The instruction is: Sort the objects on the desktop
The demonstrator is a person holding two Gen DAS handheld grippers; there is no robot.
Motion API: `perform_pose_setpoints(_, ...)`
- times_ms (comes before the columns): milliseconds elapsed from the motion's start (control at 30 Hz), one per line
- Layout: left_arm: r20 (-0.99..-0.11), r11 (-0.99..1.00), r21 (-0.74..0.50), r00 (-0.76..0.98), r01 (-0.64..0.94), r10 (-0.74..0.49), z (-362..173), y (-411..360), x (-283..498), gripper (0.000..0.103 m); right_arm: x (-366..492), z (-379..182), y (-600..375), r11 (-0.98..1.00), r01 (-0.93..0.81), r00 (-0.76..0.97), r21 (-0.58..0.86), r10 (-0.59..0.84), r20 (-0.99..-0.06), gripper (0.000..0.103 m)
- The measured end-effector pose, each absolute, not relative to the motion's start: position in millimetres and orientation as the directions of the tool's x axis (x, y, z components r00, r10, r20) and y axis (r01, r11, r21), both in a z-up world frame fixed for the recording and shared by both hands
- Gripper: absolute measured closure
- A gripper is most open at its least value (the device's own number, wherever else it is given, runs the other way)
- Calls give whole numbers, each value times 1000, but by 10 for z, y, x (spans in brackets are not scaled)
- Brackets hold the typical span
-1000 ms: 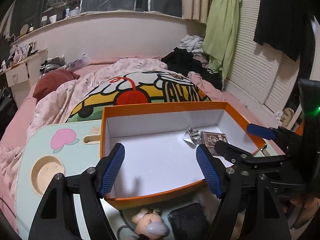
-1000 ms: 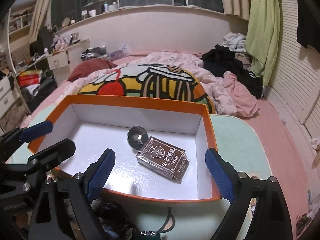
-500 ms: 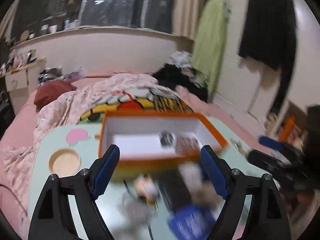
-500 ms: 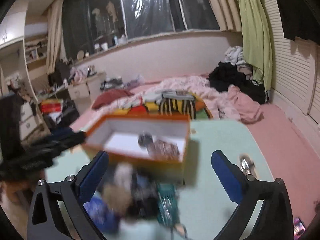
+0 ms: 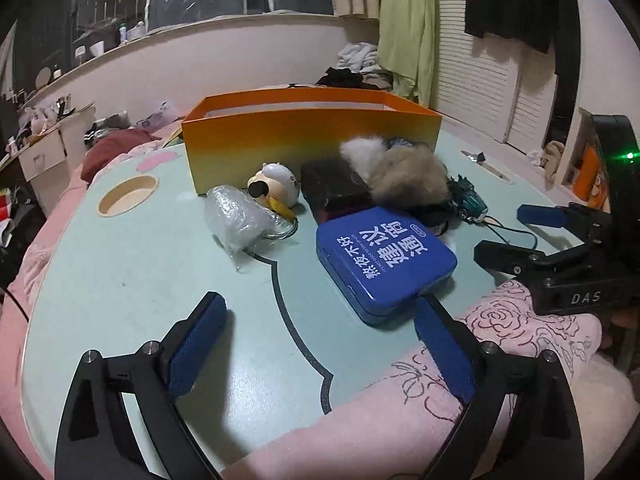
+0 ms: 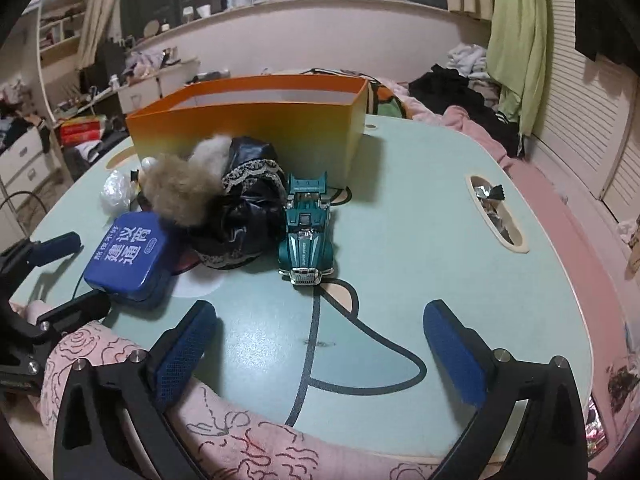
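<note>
Left gripper [image 5: 320, 340] fingers widening, empty; right gripper [image 6: 320, 340] fingers released; blue tin [image 5: 384, 258] near.

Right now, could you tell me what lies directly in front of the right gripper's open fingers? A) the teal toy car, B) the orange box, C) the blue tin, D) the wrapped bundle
A: the teal toy car sits ahead of the right gripper, nose toward it; the blue tin is off to the side.
</note>
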State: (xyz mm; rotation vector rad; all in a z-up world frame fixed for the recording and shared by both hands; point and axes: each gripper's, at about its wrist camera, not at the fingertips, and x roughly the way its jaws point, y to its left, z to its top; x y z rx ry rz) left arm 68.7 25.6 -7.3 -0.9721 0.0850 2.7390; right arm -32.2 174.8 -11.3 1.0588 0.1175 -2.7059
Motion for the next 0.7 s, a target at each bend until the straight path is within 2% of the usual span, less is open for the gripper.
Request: perform_pose_setpoints(700,-622,-972,-21,-758,-236,197,-16,272,735,7,-345,-141,1766,-967,253,-715,11,-195,-672,0)
